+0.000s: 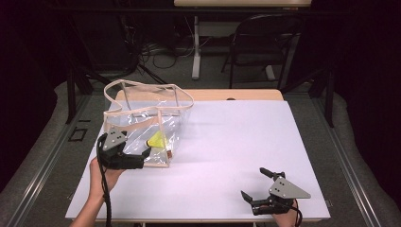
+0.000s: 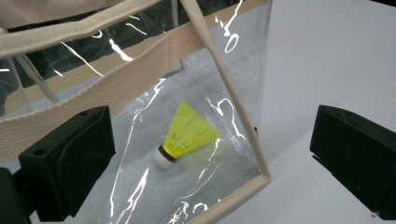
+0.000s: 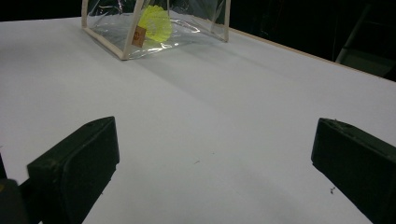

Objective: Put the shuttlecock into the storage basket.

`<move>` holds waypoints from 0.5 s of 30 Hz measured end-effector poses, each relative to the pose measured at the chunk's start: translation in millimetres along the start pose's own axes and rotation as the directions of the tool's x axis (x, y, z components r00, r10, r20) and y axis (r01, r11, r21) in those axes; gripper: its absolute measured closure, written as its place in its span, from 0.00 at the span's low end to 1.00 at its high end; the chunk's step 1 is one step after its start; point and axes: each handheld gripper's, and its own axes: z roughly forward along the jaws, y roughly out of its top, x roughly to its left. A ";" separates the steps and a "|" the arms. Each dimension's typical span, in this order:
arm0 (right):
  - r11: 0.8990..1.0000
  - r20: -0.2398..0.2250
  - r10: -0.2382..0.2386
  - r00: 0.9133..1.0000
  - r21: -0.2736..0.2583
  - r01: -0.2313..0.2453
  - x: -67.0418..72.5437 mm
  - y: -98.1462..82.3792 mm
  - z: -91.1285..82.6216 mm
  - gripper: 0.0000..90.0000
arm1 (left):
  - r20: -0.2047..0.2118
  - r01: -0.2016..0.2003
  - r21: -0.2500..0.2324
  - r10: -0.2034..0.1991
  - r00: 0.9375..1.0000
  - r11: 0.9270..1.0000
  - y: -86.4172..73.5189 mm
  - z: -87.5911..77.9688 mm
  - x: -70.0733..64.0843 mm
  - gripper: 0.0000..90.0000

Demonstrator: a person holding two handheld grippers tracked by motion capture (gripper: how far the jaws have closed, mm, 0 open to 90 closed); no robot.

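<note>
The shuttlecock [image 2: 187,133], yellow with a white cork, is seen lying inside the clear bag [image 1: 142,120], low against the near wall, at the centre of the left gripper view and left of centre in the high view. The bag stands upright on the white surface [image 1: 227,151] with its beige-trimmed mouth held open at the top, which appears to leave a way in or out for the shuttlecock. The left hand-held gripper [image 1: 142,156] is placed at the bag's lower near corner, at the lower left of the high view; its jaws are spread wide, one on each side of the bag's corner edge, and nothing is clamped between them. This placement is judged to be a setup for pinching the trim so that the bag can be steadied or tipped. The right hand-held gripper [image 1: 260,184] is held at the lower right of the high view, well apart from the bag, with its jaws likewise spread and empty above bare surface, apparently kept in reserve.
</note>
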 end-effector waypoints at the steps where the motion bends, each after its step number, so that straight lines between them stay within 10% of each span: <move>1: 1.000 0.000 0.001 1.000 0.000 -0.001 0.0 -0.1 0.0 0.00 | 0.005 -0.007 -0.002 0.007 1.000 1.000 -2.5 -0.7 -0.8 0.00; 15: 1.000 0.001 -0.005 1.000 0.004 0.005 0.4 0.0 0.2 0.00 | 0.084 0.004 -0.059 0.001 0.996 0.998 -37.2 -3.6 -15.6 0.00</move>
